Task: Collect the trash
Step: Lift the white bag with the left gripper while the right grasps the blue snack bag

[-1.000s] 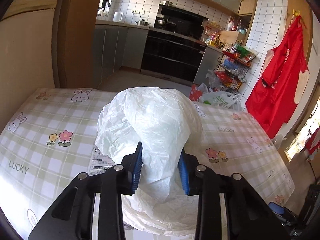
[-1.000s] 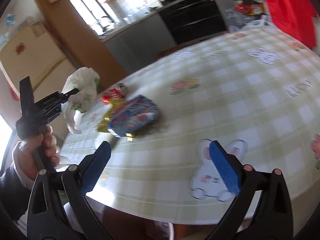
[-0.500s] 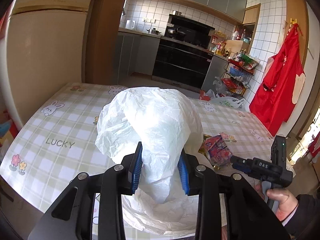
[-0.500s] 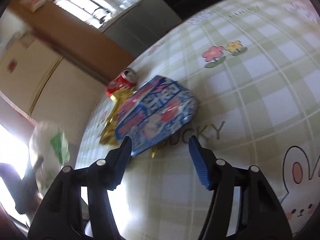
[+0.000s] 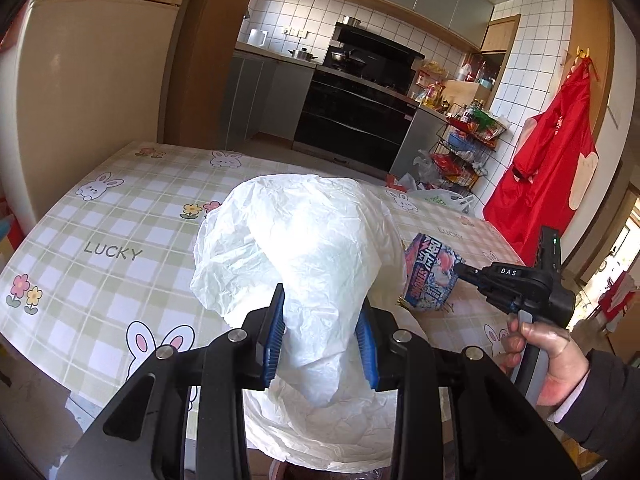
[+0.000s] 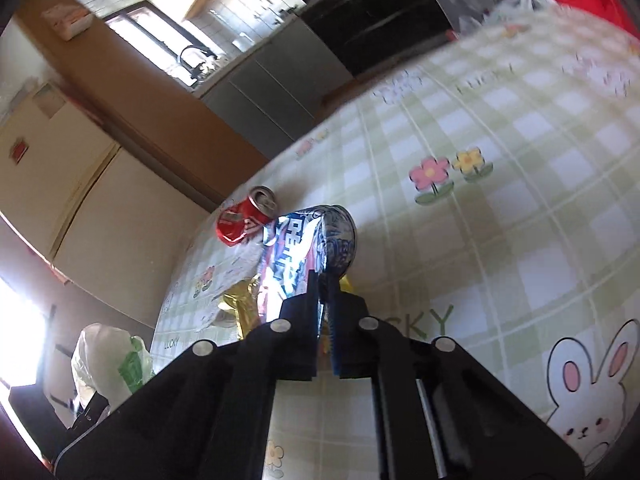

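Left gripper (image 5: 322, 340) clamps the white plastic bag (image 5: 304, 256) above the table's (image 5: 120, 216) near edge. Right gripper (image 6: 325, 312) pinches the blue snack packet (image 6: 304, 240) beside a red can (image 6: 246, 216), near the table's edge.

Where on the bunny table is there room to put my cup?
Bare cloth lies beside the LUCKY print, left of the white bag, and around the flowers. It is crowded by the snack packet, gold wrapper and red can.
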Tool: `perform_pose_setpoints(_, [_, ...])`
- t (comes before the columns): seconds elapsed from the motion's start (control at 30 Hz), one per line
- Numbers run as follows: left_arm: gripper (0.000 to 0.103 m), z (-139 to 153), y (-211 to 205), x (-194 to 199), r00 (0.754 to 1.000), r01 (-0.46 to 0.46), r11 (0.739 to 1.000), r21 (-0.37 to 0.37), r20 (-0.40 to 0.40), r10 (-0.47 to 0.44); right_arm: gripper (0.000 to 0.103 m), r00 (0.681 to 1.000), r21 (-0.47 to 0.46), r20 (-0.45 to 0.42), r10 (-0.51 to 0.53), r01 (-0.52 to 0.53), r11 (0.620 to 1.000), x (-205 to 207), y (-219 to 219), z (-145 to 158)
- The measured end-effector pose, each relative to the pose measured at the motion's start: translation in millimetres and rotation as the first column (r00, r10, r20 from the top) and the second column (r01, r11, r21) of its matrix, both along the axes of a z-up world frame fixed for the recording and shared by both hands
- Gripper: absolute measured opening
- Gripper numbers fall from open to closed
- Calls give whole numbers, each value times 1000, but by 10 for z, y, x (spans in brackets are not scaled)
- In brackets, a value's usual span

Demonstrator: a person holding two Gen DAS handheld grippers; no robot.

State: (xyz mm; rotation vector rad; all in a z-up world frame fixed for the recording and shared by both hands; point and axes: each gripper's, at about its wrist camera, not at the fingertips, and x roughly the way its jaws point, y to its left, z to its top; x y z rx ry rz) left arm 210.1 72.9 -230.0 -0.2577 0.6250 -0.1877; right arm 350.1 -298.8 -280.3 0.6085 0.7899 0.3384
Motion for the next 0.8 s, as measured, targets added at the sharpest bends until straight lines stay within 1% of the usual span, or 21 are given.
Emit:
perform_pose_setpoints(0.1, [32,8,10,-61,1000,4,1000,-12,2,-4,7,998,-61,57,6,-3,998,-130,31,203])
perform_pose_setpoints(0.33, [32,104,-42,-269,1000,22,1000,-15,15,-22,7,986,-159,161,46,-20,987,-423,82,574])
perform_pose_setpoints(0.6, [32,207,-210,-574,997,79,997,-25,19,-78,7,958,-186,280,65,-12,982,-1129,63,999])
perform_pose_setpoints(0.7, [32,256,-315,-714,992,129,991,-48,16,-128,7,947,-186,315,64,-5,983,-1414,41,1135])
perform_pose_setpoints(0.8, [32,322,-479,-873,983,183,983,-29,20,-182,7,939,-177,339,50,12,984,-1661,-34,1268])
